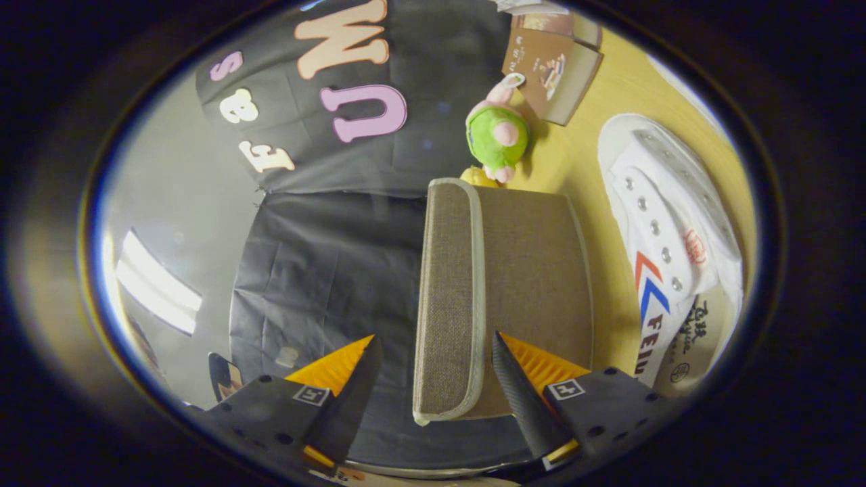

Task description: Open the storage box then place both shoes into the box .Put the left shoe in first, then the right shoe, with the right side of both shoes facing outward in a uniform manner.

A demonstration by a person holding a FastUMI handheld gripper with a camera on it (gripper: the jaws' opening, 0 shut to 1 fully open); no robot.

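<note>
My gripper's (433, 368) spread fingers straddled the storage box's lid (450, 297) edge, leaving room either side. A white shoe (666, 250) and plush toy (498, 135) crowded the table (582, 155) beyond.

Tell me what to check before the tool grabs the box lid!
1. Tool open: ok, the fingers stand wide apart.
2. Lid of the storage box between the fingers: ok, its edge sits in the gap.
3. Fingers touching the lid: cannot tell.
4. Box opened: not ok, lid still down.
5. White shoe ready: ok, it lies on the yellow table beside the box.
6. Second shoe: cannot tell.
</note>
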